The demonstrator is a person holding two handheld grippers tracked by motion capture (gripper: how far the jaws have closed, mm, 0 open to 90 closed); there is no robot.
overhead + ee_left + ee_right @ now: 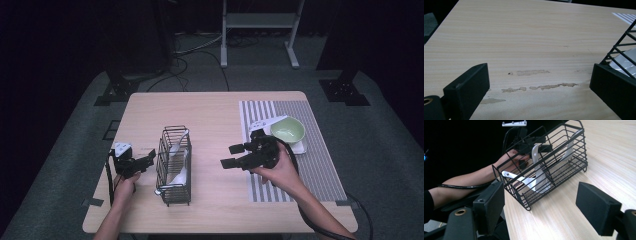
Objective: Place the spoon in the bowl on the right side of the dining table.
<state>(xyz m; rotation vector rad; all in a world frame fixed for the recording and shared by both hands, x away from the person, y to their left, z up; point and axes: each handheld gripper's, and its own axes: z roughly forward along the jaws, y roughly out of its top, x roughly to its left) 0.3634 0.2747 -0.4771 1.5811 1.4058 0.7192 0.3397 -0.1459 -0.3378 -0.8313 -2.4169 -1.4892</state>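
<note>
Near the table's front-left edge, my left gripper sits jaws apart just beside the wire basket; my right gripper, jaws also apart, faces it.

There are no words, numbers, brand names or signs to read in any of the pictures. Nothing is written on the wire basket, the green bowl, the striped mat or the table.
</note>
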